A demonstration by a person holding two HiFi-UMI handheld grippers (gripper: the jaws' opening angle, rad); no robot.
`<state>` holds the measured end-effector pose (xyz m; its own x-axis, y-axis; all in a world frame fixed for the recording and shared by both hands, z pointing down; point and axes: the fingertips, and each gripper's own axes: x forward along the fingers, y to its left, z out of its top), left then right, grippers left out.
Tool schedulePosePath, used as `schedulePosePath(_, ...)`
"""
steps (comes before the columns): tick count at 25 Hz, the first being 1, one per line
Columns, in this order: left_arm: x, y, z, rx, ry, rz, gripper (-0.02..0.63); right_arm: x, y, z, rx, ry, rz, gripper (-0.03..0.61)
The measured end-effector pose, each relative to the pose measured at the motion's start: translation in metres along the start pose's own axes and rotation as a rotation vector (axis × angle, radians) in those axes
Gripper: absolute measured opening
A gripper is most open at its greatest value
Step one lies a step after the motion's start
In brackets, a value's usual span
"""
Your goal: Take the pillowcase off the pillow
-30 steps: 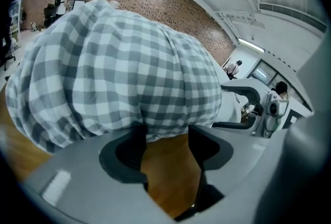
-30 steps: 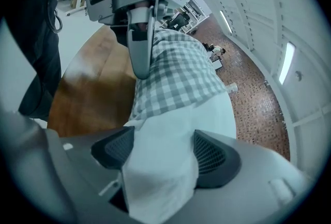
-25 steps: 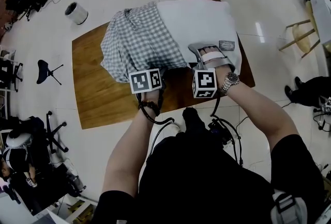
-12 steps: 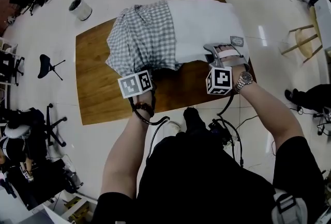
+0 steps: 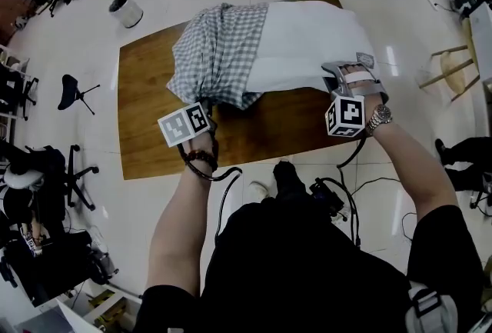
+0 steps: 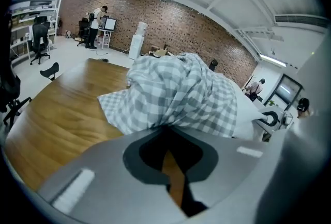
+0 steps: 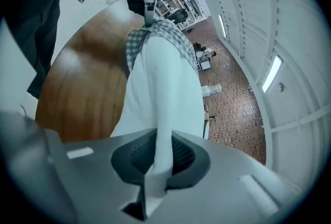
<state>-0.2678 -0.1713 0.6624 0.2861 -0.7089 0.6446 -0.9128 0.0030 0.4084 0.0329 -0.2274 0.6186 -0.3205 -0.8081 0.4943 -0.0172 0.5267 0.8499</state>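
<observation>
Checked cotton pillowcase (image 5: 219,54) covers only the 9 o'clock end of the white pillow (image 5: 307,43), which lies along the 12 o'clock edge of the wooden tabletop (image 5: 154,139). Left gripper (image 5: 209,107) is pressed together on the case's bunched fabric at its 7 o'clock corner. The bite looks thin, and the tips are mostly hidden. Right gripper (image 5: 336,76) jaws have just been closing and now pinch the pillow's bare edge at 3 o'clock. Risks: the thin bite slips under pull, filling jams at the case mouth, or the pillow drags off the tabletop. Container: the case, with roughly a third of the pillow inside.
</observation>
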Motion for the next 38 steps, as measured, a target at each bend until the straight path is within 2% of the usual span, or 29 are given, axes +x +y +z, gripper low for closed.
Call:
schedulePosePath(12,-0.026,0.049,-0.011,-0.08,-0.02,0.043,0.006,-0.024,0.008,-0.005,0.0,-0.011,0.013,0.026)
schedulePosePath(16,-0.033,0.06,-0.015,-0.072,-0.021,0.057,0.006,-0.03,0.015,-0.005,0.017,0.001,0.024,0.026)
schedulePosePath(20,-0.036,0.05,-0.026,-0.063,0.007,0.008,0.008,-0.034,0.024,-0.003,0.065,0.024,0.047,0.033)
schedulePosePath(24,-0.043,0.04,-0.046,-0.044,0.043,-0.041,0.036,-0.046,0.038,0.001,0.122,0.01,0.082,0.133)
schedulePosePath(28,-0.056,0.039,-0.051,-0.003,0.035,-0.027,0.108,-0.06,0.046,0.011,0.243,0.007,0.177,0.245)
schedulePosePath(30,-0.065,0.042,-0.044,0.004,0.002,-0.004,0.112,-0.07,0.042,0.017,0.275,-0.004,0.211,0.28)
schedulePosePath(34,-0.083,0.048,-0.032,0.021,-0.044,0.018,0.112,-0.09,0.035,0.033,0.293,-0.03,0.247,0.293)
schedulePosePath(38,-0.096,0.039,-0.02,0.074,-0.062,0.014,0.112,-0.11,0.026,0.053,0.339,-0.074,0.29,0.295)
